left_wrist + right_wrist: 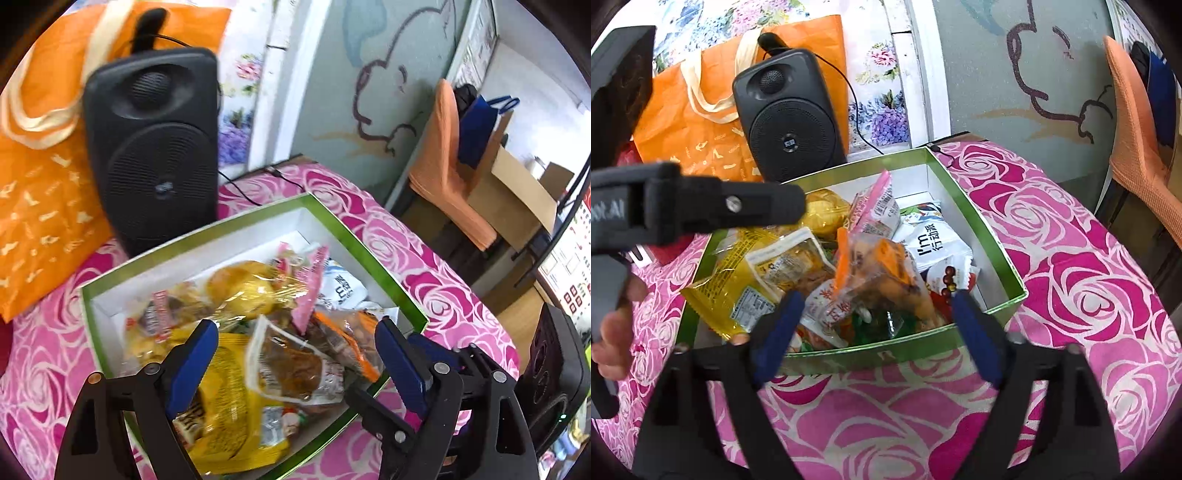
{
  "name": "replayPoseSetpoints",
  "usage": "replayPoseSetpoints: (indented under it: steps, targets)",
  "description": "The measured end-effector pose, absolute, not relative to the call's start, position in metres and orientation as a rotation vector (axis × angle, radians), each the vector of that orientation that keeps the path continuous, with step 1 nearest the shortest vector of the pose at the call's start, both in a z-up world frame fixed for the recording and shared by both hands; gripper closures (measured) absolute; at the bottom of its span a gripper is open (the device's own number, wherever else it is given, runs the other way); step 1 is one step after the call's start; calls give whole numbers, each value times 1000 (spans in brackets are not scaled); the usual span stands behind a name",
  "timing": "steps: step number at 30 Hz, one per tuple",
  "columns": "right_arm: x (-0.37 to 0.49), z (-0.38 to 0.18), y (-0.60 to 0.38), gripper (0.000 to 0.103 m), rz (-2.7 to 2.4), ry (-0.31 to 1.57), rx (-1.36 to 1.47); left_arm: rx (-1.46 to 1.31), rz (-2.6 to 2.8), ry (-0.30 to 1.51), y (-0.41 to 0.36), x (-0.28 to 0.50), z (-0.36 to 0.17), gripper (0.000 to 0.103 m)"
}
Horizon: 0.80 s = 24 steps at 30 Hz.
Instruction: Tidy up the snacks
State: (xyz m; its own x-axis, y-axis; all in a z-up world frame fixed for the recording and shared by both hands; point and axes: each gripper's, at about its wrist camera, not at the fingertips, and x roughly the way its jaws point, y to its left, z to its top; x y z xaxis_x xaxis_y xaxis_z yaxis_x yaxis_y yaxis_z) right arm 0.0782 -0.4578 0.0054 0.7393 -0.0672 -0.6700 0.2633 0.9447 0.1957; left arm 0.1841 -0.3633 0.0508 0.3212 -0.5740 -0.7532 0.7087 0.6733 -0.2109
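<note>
Mostly done: snack packets [827, 266] heaped loose in green box [993, 236] on tabletop [1089, 288], sorting left. Left gripper [295, 354] and right gripper [875, 325] both spread, empty.

Lived-in home room: rose-print cloth [1071, 258] over bench, floral wallpaper [882, 85], cartoon wall mural [388, 92], orange-covered chair [447, 162], portable speaker [155, 144].

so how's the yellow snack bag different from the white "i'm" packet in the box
The yellow snack bag sticks out over the near-left rim of the green box, while the white "I'm" packet lies fully inside, toward the far-right side. The yellow snack bag looks larger than the white "I'm" packet. Both are sealed snacks, untouched by either hand-held gripper.
</note>
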Motion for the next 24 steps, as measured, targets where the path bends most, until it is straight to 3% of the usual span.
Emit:
replayPoseSetpoints:
  steps: [4, 12, 14, 18, 24]
  targets:
    - [73, 15, -449, 1, -184, 714, 260, 122, -816, 882, -342, 179, 62, 14]
    - [43, 49, -428, 1, -200, 738, 208, 140, -675, 715, -289, 130, 93, 14]
    - [31, 55, -421, 1, -209, 755, 189, 108, -656, 714, -270, 119, 96, 13]
    - [5, 63, -409, 1, -226, 761, 173, 89, -566, 705, -235, 94, 92, 2]
    - [-23, 61, -394, 1, -251, 750, 176, 150, -496, 728, -210, 60, 69, 1]
